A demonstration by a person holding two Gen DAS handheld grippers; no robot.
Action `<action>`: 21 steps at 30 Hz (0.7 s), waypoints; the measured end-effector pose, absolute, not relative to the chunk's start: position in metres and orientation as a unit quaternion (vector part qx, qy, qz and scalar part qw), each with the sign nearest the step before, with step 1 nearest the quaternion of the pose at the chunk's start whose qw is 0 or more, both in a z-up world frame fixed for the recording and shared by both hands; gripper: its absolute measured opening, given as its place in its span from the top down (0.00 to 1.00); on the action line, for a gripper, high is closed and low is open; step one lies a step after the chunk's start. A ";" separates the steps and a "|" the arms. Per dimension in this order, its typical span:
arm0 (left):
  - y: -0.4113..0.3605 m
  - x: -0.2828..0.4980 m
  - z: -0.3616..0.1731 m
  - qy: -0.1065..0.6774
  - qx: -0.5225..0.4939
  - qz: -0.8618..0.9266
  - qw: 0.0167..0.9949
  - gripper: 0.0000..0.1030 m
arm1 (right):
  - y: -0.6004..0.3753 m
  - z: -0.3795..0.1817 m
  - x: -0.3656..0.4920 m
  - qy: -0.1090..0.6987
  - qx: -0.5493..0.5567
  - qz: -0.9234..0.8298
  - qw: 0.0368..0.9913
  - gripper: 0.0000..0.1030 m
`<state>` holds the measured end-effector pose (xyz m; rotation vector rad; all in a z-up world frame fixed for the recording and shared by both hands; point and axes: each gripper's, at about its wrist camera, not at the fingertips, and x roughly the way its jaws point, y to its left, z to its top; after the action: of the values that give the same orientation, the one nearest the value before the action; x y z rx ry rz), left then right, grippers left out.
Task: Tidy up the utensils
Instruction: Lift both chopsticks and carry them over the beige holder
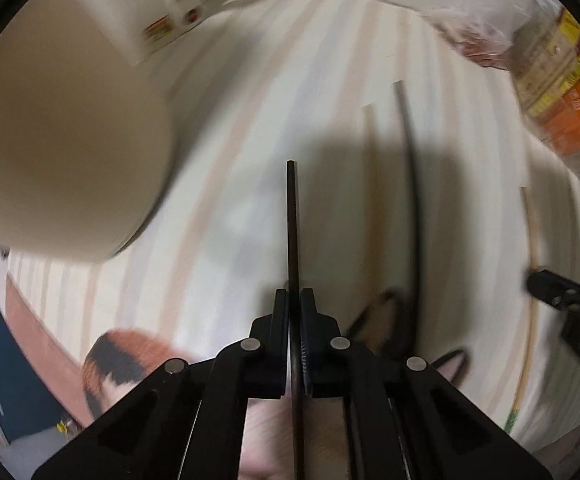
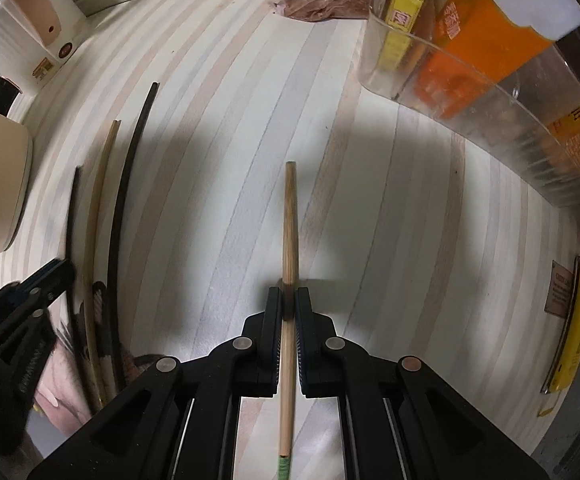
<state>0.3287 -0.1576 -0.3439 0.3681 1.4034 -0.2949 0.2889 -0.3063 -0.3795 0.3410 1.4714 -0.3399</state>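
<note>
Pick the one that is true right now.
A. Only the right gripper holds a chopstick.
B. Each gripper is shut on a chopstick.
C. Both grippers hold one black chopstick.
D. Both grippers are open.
B: the left gripper clamps a thin black chopstick, and the right gripper clamps a light wooden chopstick.

We see our right gripper [image 2: 288, 300] clamped on a light wooden chopstick [image 2: 290, 220] lying on the striped counter [image 2: 218, 208]. Toward the counter's left edge lie two black chopsticks [image 2: 124, 184] with another wooden one [image 2: 97, 200] between them, our left gripper [image 2: 56, 274] just beside them. A clear bin [image 2: 461, 80] holds packets at the far right corner.
</note>
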 end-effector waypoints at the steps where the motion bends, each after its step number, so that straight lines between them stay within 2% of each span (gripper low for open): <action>1: -0.145 0.327 -0.342 0.643 0.161 -0.127 0.738 0.97 | -0.309 -0.378 0.283 0.667 0.159 -0.145 0.714 0.94; 13: -0.073 0.325 -0.332 0.680 0.033 -0.119 0.723 0.97 | -0.282 -0.375 0.268 0.689 0.171 -0.091 0.698 0.93; 17: -0.090 0.338 -0.320 0.675 -0.017 -0.160 0.720 0.96 | -0.286 -0.378 0.271 0.689 0.177 -0.089 0.697 0.93; 21: -0.109 0.350 -0.313 0.670 0.001 -0.164 0.724 0.96 | -0.290 -0.378 0.271 0.685 0.181 -0.091 0.699 0.94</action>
<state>0.3505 -0.1087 -0.3134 0.0032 1.4793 -0.3615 0.2713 -0.2904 -0.3784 0.4025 1.5272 -0.2031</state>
